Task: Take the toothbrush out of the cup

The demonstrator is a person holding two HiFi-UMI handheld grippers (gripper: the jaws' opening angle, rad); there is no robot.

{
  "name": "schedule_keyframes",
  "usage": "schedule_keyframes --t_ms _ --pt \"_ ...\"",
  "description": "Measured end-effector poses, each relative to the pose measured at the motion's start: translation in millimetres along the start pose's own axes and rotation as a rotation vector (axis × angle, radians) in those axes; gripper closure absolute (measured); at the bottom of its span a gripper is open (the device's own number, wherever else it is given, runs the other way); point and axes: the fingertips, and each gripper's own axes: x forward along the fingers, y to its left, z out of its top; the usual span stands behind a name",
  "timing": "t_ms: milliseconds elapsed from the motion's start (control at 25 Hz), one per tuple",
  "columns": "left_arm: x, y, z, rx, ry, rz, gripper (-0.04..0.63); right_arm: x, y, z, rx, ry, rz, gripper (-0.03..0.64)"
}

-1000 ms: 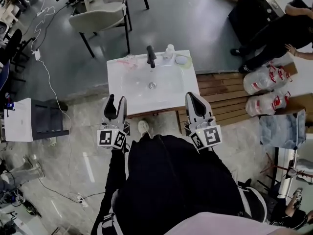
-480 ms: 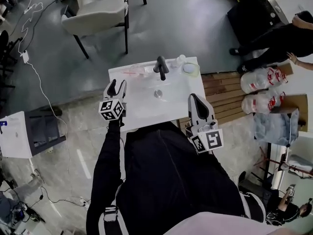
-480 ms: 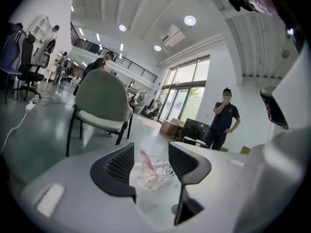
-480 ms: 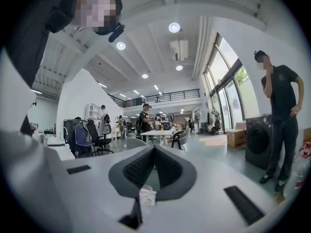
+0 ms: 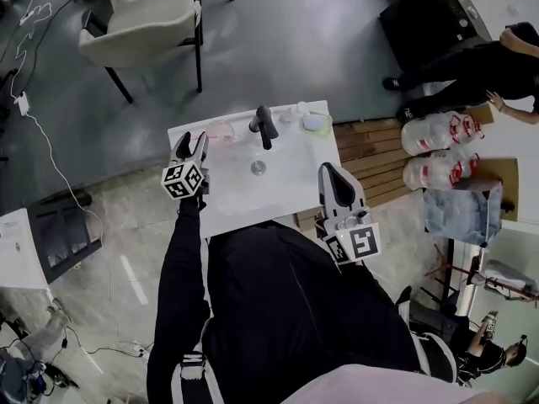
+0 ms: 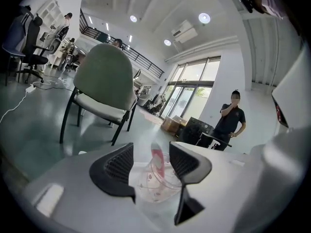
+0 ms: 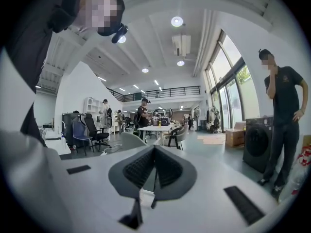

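Note:
A clear cup [image 5: 221,131] stands at the back left of the white sink [image 5: 286,194], beside the black tap [image 5: 264,125]. A pink toothbrush [image 6: 157,157] leans inside the cup [image 6: 158,178]. My left gripper [image 5: 192,140] reaches along the sink's left rim, just short of the cup. In the left gripper view its jaws are opening, and the cup and brush show in the gap just beyond the left gripper [image 6: 150,154], untouched by the pads. My right gripper [image 5: 326,170] hovers at the sink's right front edge. In its own view the right gripper [image 7: 154,152] is shut with nothing in it.
A small bottle [image 5: 301,108] and a soap dish [image 5: 315,124] sit at the sink's back right. A chair [image 5: 139,23] stands behind the sink on the left. Wooden boards [image 5: 370,154], big water jugs [image 5: 434,135] and a person [image 5: 476,61] are to the right.
My left gripper has gone forward from the sink's front edge along its left side towards the cup, and its jaws have spread. My right gripper has edged forward, still shut.

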Motion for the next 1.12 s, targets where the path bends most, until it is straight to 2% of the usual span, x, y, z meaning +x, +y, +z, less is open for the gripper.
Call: schedule_keyframes --t_ms 160,280,560,720,840,1000,1120 --pt "5 -2 0 0.012 -0.003 0.015 0.396 25 -11 -15 -0.019 0.013 0.036 0.617" --pt "7 -8 3 0.028 -0.006 -0.008 0.514 42 -10 -22 -0.018 0.019 0.063 0.616" --pt "3 -22 14 0.062 -0.03 -0.045 0.532 56 -2 -28 -0.012 0.023 0.099 0.617" --pt "-3 -42 37 0.143 -0.038 -0.086 0.535 56 -5 -25 -0.009 0.01 0.097 0.617" --pt "-20 -72 61 0.244 -0.043 -0.121 0.535 54 -9 -19 -0.004 -0.009 0.093 0.617" --pt "-63 -117 92 0.399 -0.059 -0.126 0.535 47 -9 -13 0.01 -0.036 0.098 0.617" --pt "-99 -153 111 0.448 -0.079 -0.128 0.535 42 -9 -8 0.015 -0.058 0.106 0.616"
